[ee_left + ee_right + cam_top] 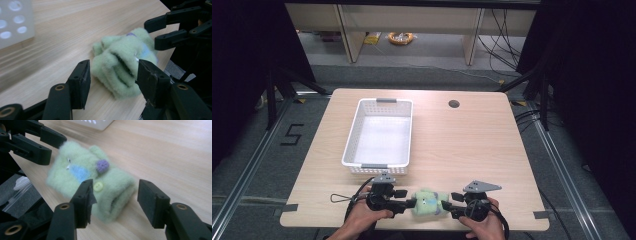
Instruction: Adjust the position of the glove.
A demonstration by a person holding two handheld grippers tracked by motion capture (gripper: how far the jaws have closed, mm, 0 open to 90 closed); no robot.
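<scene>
A fuzzy green glove lies on the wooden table, at the near edge, in front of the white basket and a little to its right. The left gripper sits just left of the glove, its jaws spread apart with the glove's finger end between them; in the left gripper view the right pad seems to touch the fleece, though the blur makes that uncertain. The right gripper sits just right of the glove, jaws also apart, straddling the cuff end. On the glove, beside the cuff, are a blue patch, a purple knob and a pale green button.
</scene>
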